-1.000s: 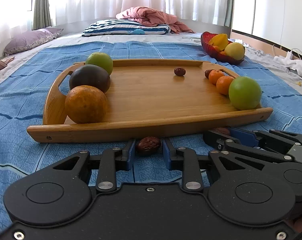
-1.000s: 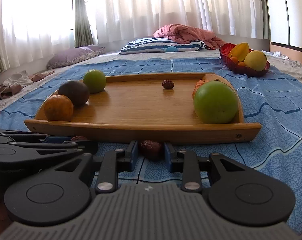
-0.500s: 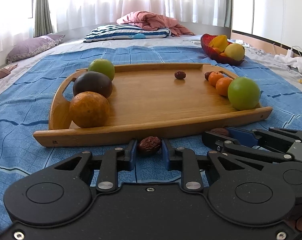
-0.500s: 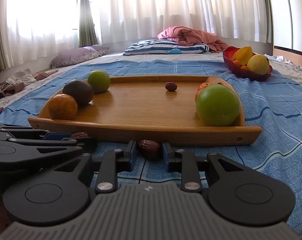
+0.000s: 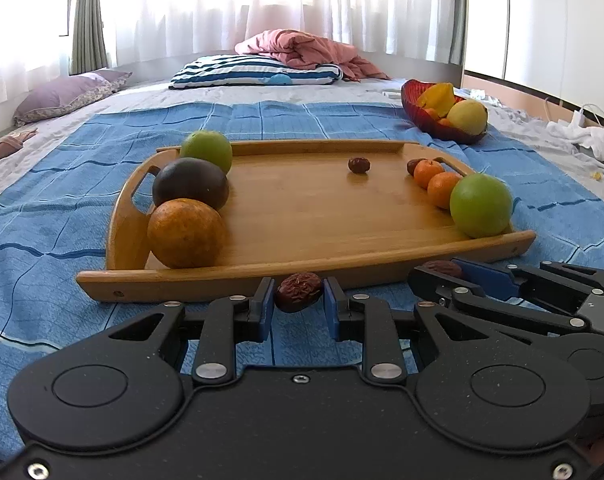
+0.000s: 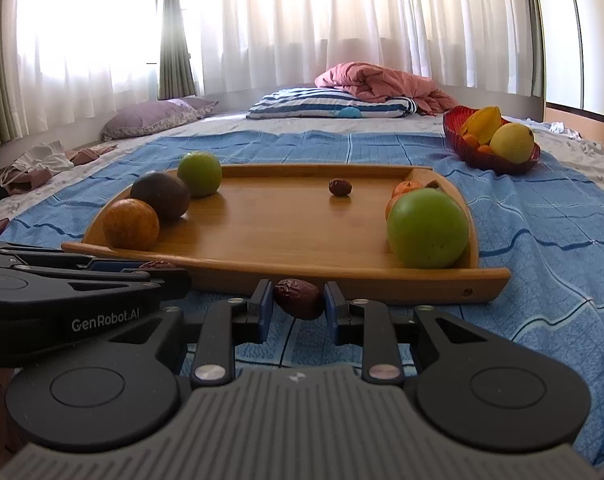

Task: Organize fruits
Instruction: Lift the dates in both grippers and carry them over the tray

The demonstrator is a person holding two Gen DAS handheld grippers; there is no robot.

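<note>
Bamboo tray (image 5: 310, 216) fills mid-frame, its centre bare, fruit lining both side edges. Left gripper (image 5: 298, 304) jaws pinch 1 red date (image 5: 299, 291) just short of the near rim; right gripper (image 6: 298, 306) jaws pinch another date (image 6: 299, 298) likewise.

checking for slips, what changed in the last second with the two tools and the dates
Both tools rose slightly with their loads: the tray sits lower in view. The left tool stays shut on its date, the right tool on its date. Tray fruit unmoved.
</note>
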